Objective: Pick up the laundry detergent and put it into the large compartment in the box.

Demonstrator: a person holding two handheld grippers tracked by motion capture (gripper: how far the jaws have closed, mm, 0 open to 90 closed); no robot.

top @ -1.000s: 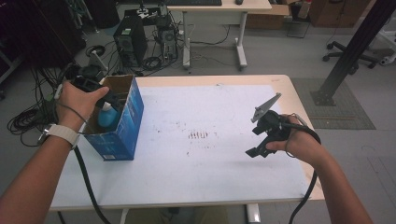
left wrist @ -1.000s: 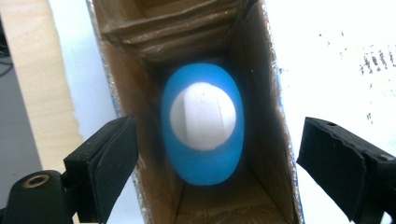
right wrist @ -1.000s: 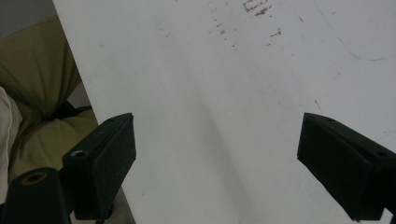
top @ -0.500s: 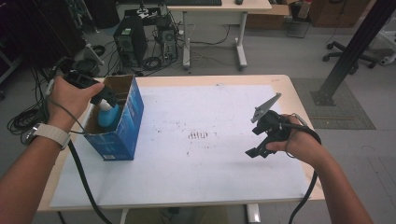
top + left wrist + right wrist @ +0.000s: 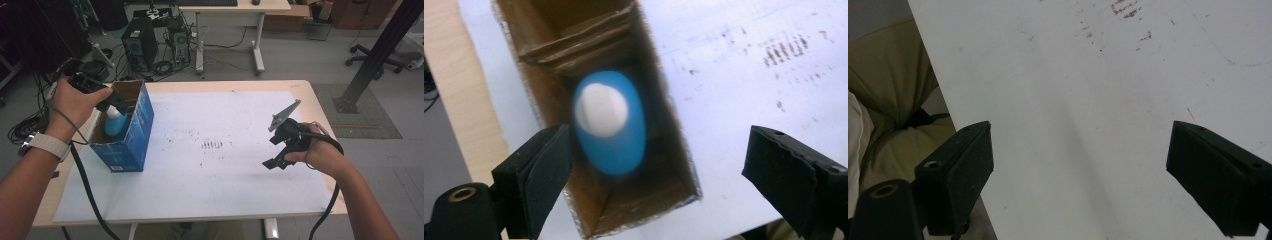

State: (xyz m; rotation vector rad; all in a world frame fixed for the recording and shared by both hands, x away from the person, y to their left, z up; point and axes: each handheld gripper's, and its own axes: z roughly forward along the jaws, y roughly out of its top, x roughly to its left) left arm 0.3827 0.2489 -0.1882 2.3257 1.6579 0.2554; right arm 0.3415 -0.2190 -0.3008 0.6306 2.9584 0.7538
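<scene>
An open blue cardboard box stands upright at the table's left. Inside it is a blue bottle with a white cap. My left gripper hovers just above the box's opening, open, with nothing between its jaws. In the left gripper view the bottle lies blurred below the left gripper, down in the box. My right gripper is held low over the white sheet at the right, open and empty. In the right gripper view the right gripper has bare sheet between its wide jaws.
A patch of brown marks is at the middle of the sheet. The tan table edge frames the sheet. Behind the table are a computer tower, cables and another desk. The person's beige trousers are below the near edge.
My left hand has lifted and drifted slightly left above the box, and more of the bottle in the box is uncovered. The right hand has stayed put.
</scene>
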